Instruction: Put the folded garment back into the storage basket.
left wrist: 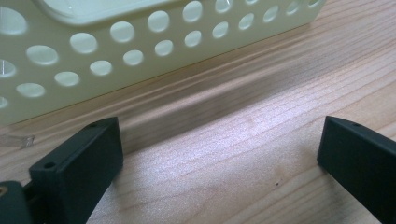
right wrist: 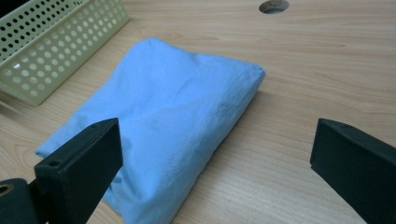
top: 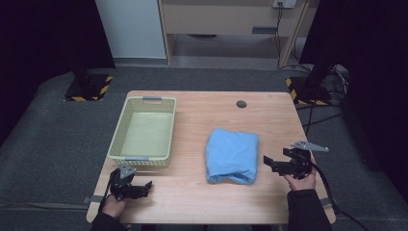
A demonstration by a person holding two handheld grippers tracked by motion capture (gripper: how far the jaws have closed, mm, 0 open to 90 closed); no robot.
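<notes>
A folded light blue cloth lies on the wooden table, right of the middle; it spreads across the right gripper view as the same cloth. My right gripper hovers just right of the cloth, open, jaws wide apart with nothing between them. A pale yellow-green perforated basket stands at the left, empty. My left gripper rests low at the front left corner, just in front of the basket, open over bare wood. The basket wall rises close ahead of it.
A round cable hole sits in the table's far side. Black stands with striped bases flank the table on the grey floor. A cable trails from the right gripper off the table's right edge.
</notes>
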